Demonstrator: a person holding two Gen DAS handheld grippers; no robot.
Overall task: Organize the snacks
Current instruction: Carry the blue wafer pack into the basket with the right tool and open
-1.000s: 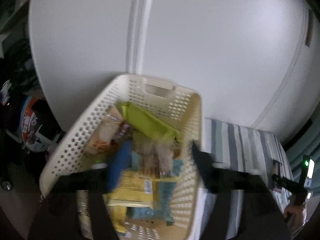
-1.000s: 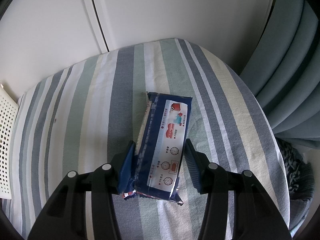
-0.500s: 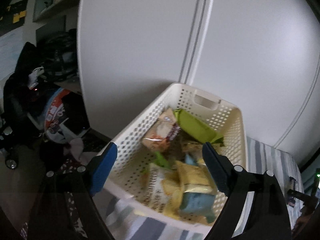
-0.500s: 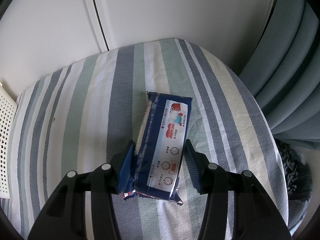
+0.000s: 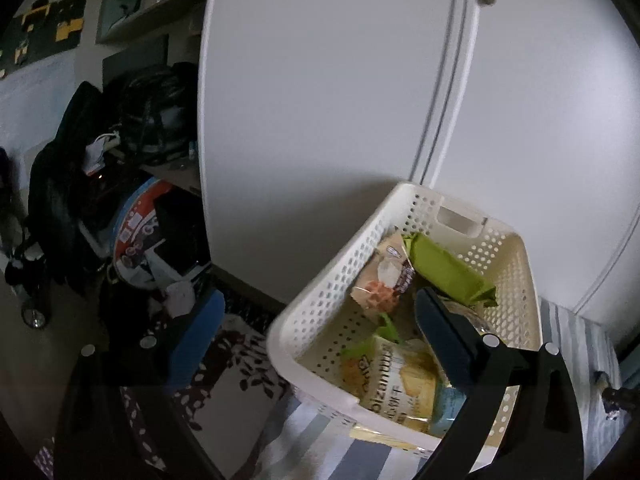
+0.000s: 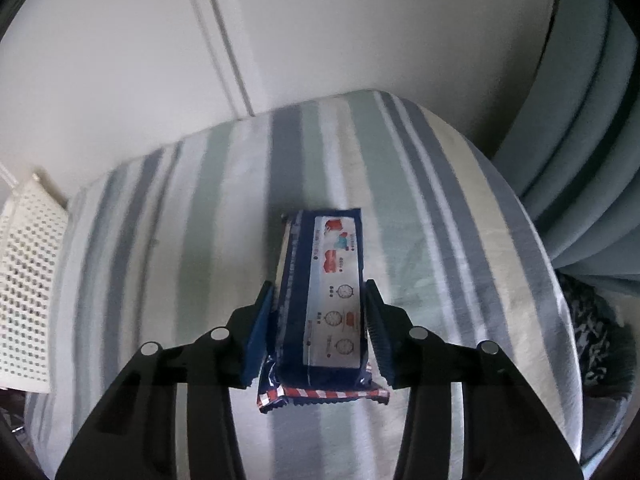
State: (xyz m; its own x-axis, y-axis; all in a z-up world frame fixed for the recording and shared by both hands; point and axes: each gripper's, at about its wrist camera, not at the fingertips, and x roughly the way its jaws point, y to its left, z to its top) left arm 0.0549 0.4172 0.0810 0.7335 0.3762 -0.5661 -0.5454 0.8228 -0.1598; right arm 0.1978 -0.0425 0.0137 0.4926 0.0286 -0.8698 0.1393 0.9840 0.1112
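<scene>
the right claw [image 6: 318, 322] pinches the near half of a navy snack packet [image 6: 326, 300], one pad on each long side. a second ago that packet lay flat and slanted on the striped bed cover [image 6: 420, 184]; now it sits squared up between the pads, its far end apparently raised off the cloth, so the pick-up looks under way. to the left of it, the corner of the cream perforated basket [image 6: 28, 272] shows at the edge of the cover, well apart from the packet.

the left claw [image 5: 316, 344] is spread wide and empty, and has swung off to the left: its right pad now hangs over the basket's [image 5: 320, 300] near part while its left pad hangs over the floor. farther in lie a yellow packet [image 5: 394, 384], an orange-and-white packet [image 5: 380, 280] and a green one [image 5: 448, 276]. my guess is the navy packet goes there next.
</scene>
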